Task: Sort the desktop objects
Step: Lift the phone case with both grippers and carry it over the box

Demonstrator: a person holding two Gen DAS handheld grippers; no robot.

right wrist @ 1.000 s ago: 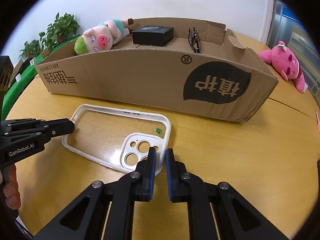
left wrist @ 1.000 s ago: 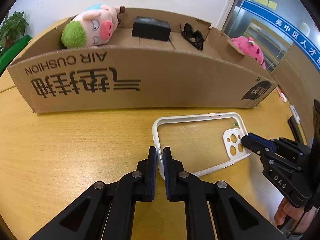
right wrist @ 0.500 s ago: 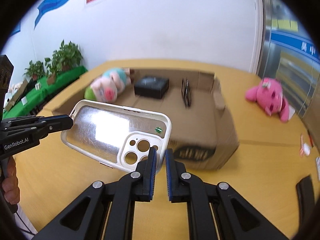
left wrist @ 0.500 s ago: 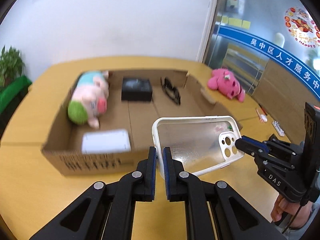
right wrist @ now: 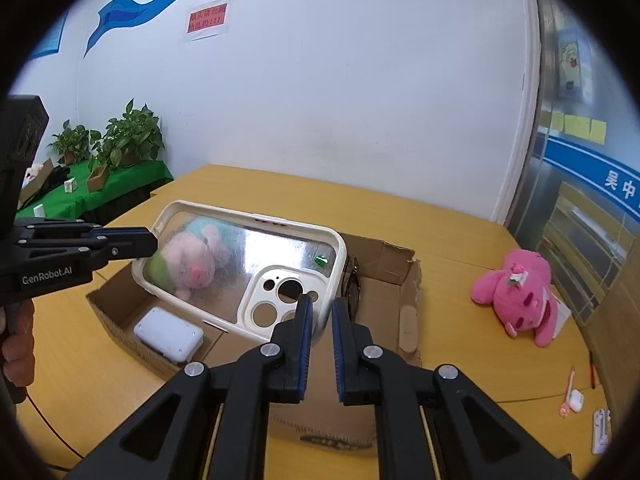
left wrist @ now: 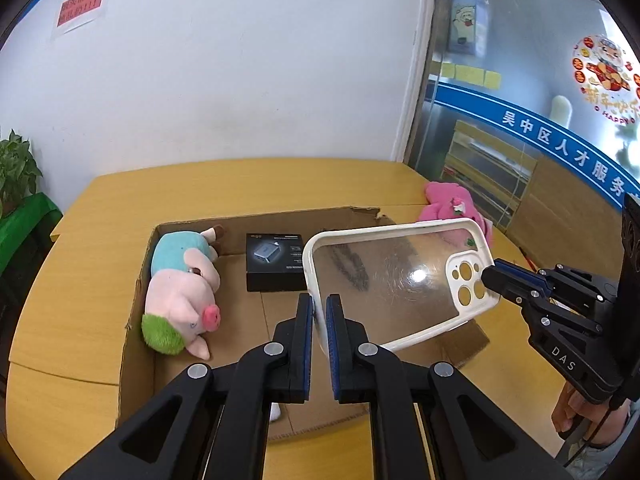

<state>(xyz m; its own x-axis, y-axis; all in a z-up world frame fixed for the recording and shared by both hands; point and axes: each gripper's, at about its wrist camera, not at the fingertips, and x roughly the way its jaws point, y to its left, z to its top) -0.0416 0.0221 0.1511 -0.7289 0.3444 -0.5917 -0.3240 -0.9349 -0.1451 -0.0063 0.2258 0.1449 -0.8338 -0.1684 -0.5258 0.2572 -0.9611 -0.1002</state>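
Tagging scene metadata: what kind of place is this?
Likely an office or public service centre: a glass partition with a blue Chinese-lettered band, sticky notes on it, a wooden meeting table, and potted plants on a side counter.

sunglasses [right wrist: 353, 284] half hidden behind phone case [right wrist: 256, 248]

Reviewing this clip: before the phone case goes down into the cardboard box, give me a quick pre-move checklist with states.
1. Left gripper shut on phone case end: ok.
2. Right gripper shut on the camera-cutout end: ok.
3. Case held above the cardboard box, clear of its walls: ok.
4. Bare box floor between plush pig and black box: ok.
5. Sunglasses under the case, exact spot: cannot tell.
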